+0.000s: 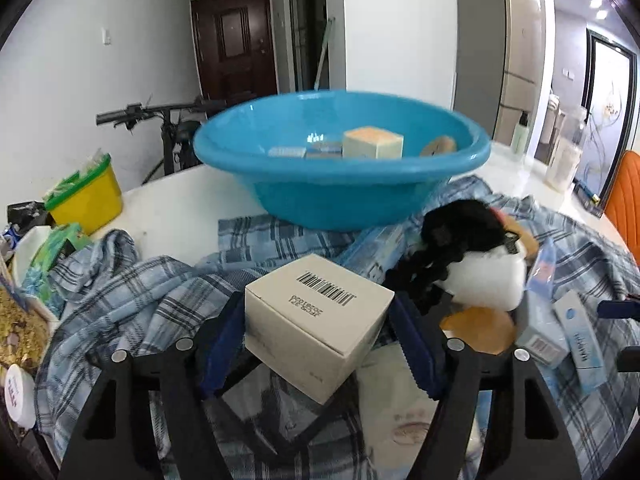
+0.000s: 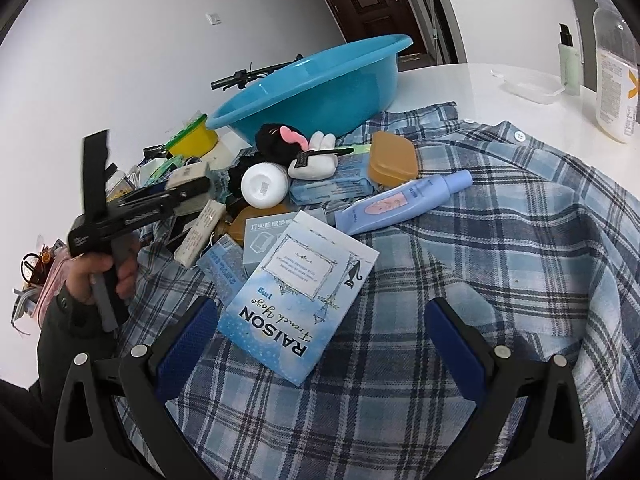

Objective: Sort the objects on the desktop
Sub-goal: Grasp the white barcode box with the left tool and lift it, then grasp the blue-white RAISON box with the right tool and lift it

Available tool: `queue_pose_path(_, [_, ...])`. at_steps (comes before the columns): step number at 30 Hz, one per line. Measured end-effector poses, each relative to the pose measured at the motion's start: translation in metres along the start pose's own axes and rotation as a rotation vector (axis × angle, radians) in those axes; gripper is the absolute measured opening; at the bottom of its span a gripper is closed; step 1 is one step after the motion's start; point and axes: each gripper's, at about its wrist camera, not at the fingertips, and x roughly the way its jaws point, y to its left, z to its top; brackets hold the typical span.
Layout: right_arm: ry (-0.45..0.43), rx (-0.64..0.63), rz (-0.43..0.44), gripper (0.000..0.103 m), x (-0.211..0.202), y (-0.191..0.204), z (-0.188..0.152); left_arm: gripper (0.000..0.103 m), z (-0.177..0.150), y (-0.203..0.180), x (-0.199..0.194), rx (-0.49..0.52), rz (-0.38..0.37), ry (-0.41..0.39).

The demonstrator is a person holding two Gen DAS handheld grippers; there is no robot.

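Left wrist view: the left claw grips a white barcode box above the plaid shirt, blue basin just ahead. Right wrist view: the right claw gapes open around the RAISON box on the shirt-covered counter.

Left wrist view sits low and close, facing the basin across the counter. Right wrist view looks down from farther back; both share basin and shirt.

The basin is bright blue. The shirt is blue-and-white plaid. The box with a black barcode is white.
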Motion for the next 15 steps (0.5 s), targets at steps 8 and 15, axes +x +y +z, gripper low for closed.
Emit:
queue_pose_path(8, [0.004,-0.004,0.006,0.103,0.010,0.013,0.003,0.073,-0.003,0.001,-0.020,-0.047,-0.017,-0.078])
queue_pose_path(15, [0.035,-0.011,-0.019,0.103,0.024,0.023,0.001,0.073,-0.006,0.012,-0.026,-0.104,-0.035,-0.098])
